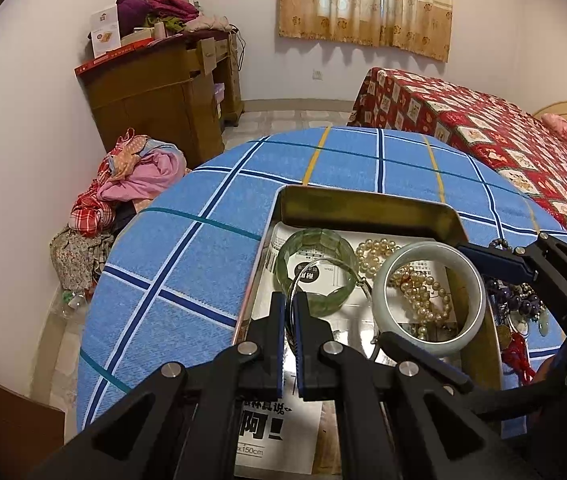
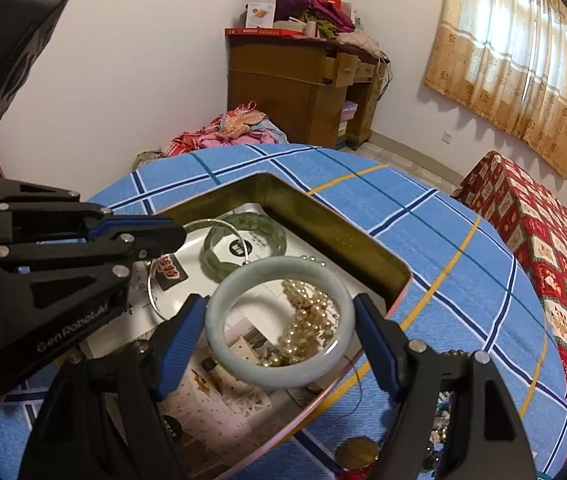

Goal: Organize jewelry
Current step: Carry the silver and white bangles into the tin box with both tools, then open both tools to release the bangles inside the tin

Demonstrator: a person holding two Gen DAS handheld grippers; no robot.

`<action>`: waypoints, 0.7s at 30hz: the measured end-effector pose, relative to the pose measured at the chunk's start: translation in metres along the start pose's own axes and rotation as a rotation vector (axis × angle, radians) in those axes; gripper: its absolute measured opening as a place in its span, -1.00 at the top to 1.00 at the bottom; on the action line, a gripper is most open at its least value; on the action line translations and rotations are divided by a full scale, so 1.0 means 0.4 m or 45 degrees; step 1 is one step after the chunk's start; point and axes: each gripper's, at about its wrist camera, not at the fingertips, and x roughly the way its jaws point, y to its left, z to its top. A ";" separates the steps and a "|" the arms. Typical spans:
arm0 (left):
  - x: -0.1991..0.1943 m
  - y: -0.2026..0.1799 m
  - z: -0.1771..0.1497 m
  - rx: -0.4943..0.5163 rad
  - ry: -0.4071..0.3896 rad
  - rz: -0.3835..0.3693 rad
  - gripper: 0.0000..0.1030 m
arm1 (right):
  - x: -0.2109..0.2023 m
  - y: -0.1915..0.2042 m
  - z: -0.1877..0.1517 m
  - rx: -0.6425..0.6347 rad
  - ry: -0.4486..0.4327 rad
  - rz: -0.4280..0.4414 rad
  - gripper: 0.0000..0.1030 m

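Note:
An open metal tin [image 1: 367, 204] [image 2: 335, 232] lined with printed paper sits on a blue checked table. My left gripper [image 1: 292, 300] is shut on a thin silver bangle [image 1: 325, 266] [image 2: 155, 304] inside the tin. My right gripper [image 2: 279, 312] is shut on a pale jade bangle [image 2: 279, 376] [image 1: 429, 250] and holds it over a pearl strand [image 2: 307, 332] [image 1: 423, 292]. A green segmented bracelet [image 1: 315, 240] [image 2: 243, 224] lies at the tin's far side.
Purple beads, a red tassel and other loose jewelry [image 1: 519, 308] [image 2: 439, 428] lie on the table right of the tin. A bed with a red cover [image 1: 483, 136], a wooden cabinet [image 1: 155, 92] and a clothes pile [image 1: 135, 172] stand beyond the table.

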 end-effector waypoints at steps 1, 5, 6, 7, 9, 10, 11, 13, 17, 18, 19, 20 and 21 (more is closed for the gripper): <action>0.000 0.001 0.000 -0.001 0.001 0.002 0.94 | 0.000 0.004 -0.001 -0.001 0.000 -0.001 -0.50; 0.002 0.004 -0.001 -0.001 0.004 0.005 0.94 | 0.002 0.004 -0.001 -0.004 0.003 -0.001 -0.50; 0.003 0.003 -0.002 -0.001 0.005 0.004 0.94 | 0.003 0.005 -0.001 -0.006 0.004 -0.002 -0.50; 0.004 0.004 -0.002 0.000 0.005 0.004 0.94 | 0.004 0.006 -0.002 -0.009 0.005 -0.002 -0.50; 0.005 0.005 -0.002 0.000 0.006 0.004 0.94 | 0.006 0.008 -0.002 -0.013 0.007 -0.003 -0.50; 0.006 0.005 -0.002 0.000 0.007 0.004 0.94 | 0.007 0.009 -0.002 -0.017 0.009 -0.005 -0.50; 0.007 0.006 -0.002 -0.001 0.008 0.005 0.94 | 0.007 0.012 -0.003 -0.020 0.010 -0.006 -0.50; 0.008 0.006 -0.003 0.000 0.008 0.003 0.94 | 0.009 0.015 -0.003 -0.025 0.011 -0.008 -0.50; 0.006 0.006 -0.005 -0.005 -0.002 0.004 0.91 | 0.008 0.023 -0.006 -0.038 0.015 -0.006 -0.51; 0.003 0.006 -0.005 -0.009 -0.009 0.004 0.91 | 0.008 0.025 -0.007 -0.041 0.017 -0.001 -0.51; -0.002 0.007 -0.004 -0.016 -0.017 0.004 0.91 | 0.008 0.027 -0.008 -0.044 0.019 0.007 -0.51; -0.007 0.008 -0.003 -0.022 -0.025 -0.001 0.91 | 0.006 0.030 -0.010 -0.046 0.019 0.015 -0.51; -0.012 0.007 -0.001 -0.025 -0.032 -0.007 0.90 | 0.004 0.032 -0.012 -0.048 0.017 0.020 -0.51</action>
